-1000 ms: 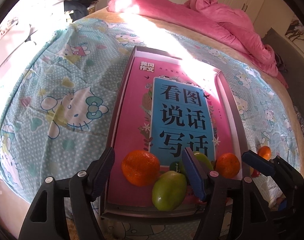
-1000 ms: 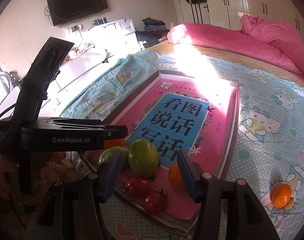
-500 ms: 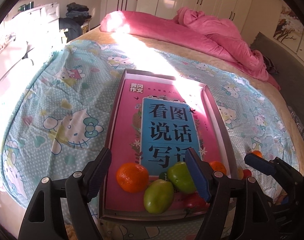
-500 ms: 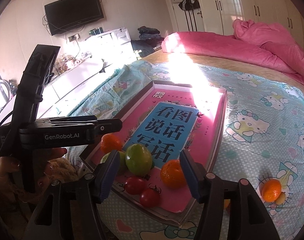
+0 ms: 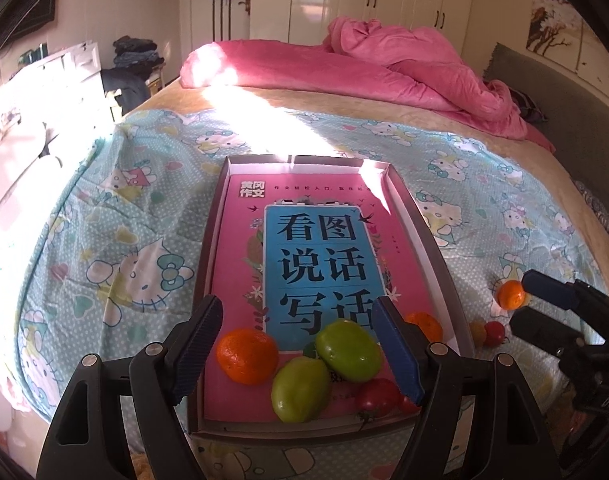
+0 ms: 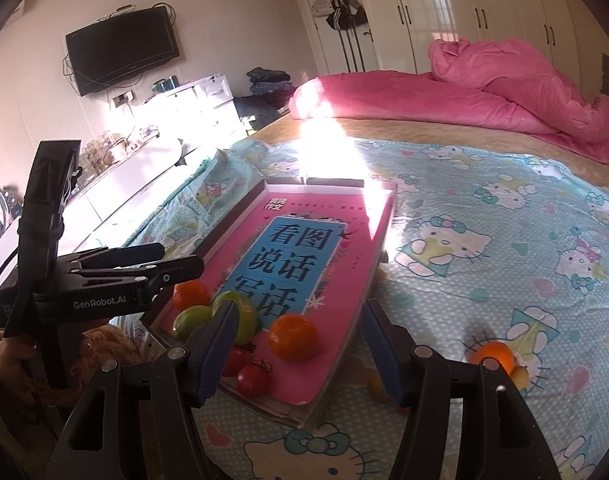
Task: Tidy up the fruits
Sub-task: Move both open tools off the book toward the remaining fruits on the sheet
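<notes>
A shallow box tray (image 5: 420, 224) (image 6: 240, 210) lined with a pink book lies on the bed. At its near end sit an orange (image 5: 247, 356), two green fruits (image 5: 348, 350) (image 5: 300, 389), a second orange (image 5: 424, 326) (image 6: 293, 337) and red tomatoes (image 5: 377, 397) (image 6: 253, 379). Outside the tray on the sheet lie another orange (image 5: 511, 294) (image 6: 494, 356) and a small tomato (image 5: 494, 334). My left gripper (image 5: 296, 348) is open and empty above the tray's near end. My right gripper (image 6: 298, 350) is open and empty, above the tray's near right corner.
The bed has a Hello Kitty sheet (image 5: 116, 248) and a crumpled pink duvet (image 5: 384, 72) at the far end. White drawers (image 6: 192, 108) and a wall TV (image 6: 122, 54) stand to the left. Wardrobes (image 5: 376, 0) line the back wall.
Both grippers have pulled back and risen from the tray, so more of the room shows. The fruits have kept their places. Both stay open.
</notes>
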{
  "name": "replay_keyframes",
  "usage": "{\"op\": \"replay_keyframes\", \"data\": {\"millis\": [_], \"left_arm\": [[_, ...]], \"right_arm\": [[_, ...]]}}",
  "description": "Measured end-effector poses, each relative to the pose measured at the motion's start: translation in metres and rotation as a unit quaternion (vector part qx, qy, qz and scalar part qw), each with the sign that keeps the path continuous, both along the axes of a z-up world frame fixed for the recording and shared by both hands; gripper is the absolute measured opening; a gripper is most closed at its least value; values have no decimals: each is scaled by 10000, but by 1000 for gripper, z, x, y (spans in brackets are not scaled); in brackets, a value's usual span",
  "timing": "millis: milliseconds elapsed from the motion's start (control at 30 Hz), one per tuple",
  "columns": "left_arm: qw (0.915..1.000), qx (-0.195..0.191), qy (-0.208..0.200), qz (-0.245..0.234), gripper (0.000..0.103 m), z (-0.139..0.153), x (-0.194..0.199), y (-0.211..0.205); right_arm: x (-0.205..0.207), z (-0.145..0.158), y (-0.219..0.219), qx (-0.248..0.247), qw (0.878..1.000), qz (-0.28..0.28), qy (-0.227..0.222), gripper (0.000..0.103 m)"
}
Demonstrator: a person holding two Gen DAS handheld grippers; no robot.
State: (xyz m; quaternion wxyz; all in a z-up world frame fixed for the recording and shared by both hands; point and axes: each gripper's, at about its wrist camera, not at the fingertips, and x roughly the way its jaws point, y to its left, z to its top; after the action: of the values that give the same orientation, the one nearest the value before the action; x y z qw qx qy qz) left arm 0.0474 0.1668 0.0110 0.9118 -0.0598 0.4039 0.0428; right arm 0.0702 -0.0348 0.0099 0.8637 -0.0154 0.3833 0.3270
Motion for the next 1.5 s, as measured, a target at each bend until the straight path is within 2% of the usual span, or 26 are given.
{"op": "replay_keyframes", "data": {"millis": [233, 567, 1067, 1267, 1500], "left_arm": [[9996, -138, 98, -212, 79, -3, -2, -15], [9966, -297, 183, -749, 79, -2, -6, -55], [9883, 47, 277, -1499, 79, -5, -14, -109], [9822, 117, 340, -1842, 79, -7, -14, -133], [9722, 255, 571, -2257, 79, -17, -4, -162]], "right_arm": [[4, 4, -23, 1, 9997, -226, -28, 63], [5, 2, -65, -131, 9982, -589, 4, 63], [15, -3, -123, -272, 9904, -1337, 233, 63], [26, -15, -144, -380, 9839, -1665, 529, 63], [32, -34, -151, -540, 9788, -1780, 859, 63]]}}
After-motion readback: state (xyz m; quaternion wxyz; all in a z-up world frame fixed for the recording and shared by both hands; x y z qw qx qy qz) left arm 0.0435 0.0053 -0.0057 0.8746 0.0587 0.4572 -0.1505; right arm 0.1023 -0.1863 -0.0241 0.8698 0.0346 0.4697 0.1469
